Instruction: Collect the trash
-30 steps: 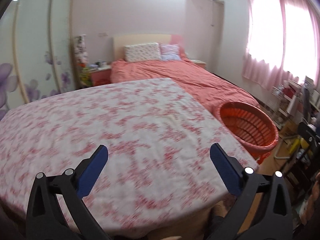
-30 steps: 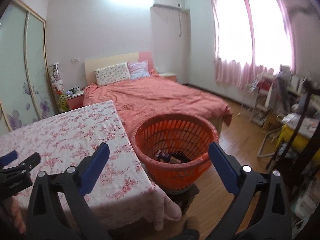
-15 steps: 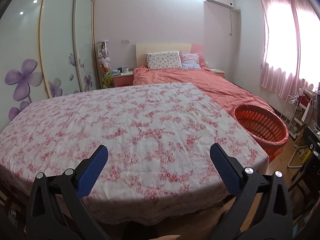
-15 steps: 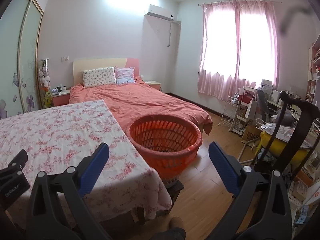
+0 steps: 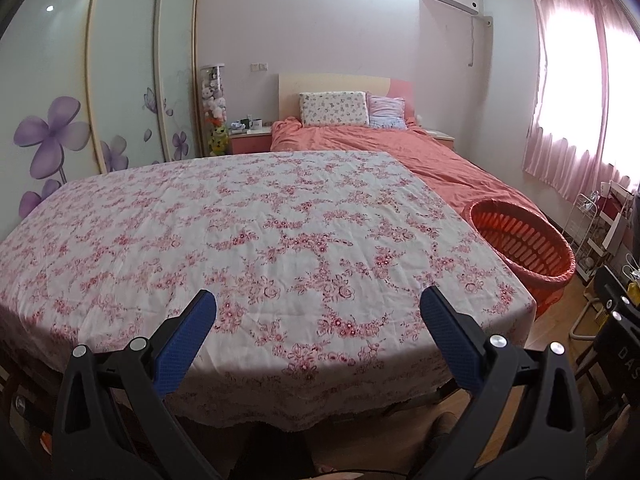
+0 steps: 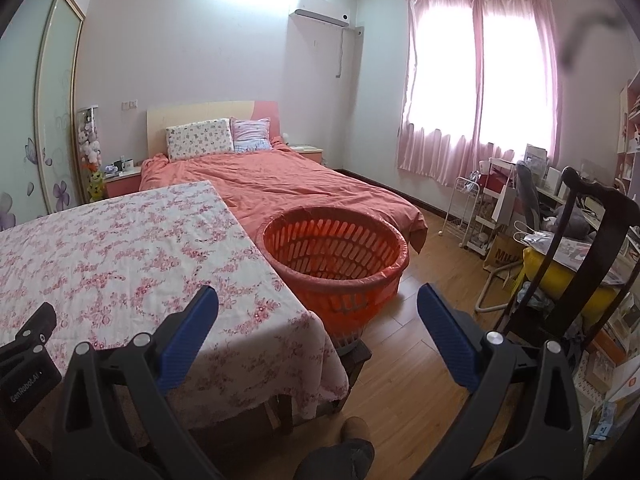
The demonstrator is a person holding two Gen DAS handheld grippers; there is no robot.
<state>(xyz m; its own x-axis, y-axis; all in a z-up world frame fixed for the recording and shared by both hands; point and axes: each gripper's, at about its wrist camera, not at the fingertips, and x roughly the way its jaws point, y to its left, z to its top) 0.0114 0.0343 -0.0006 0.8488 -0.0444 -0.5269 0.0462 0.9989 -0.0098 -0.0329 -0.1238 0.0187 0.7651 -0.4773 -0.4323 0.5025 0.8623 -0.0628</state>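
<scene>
Both the left gripper point(image 5: 318, 312) and right gripper point(image 6: 318, 306) are spread wide, holding nothing. The round orange plastic basket point(image 6: 336, 256) beside the table's right edge could tip if bumped.

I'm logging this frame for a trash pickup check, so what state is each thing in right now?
left gripper: open, holding nothing
right gripper: open, holding nothing
orange basket: upright beside the table, bottom out of sight
floral tablecloth: spread flat, no trash visible on it
pink curtains: drawn across the window
wardrobe doors: shut
</scene>
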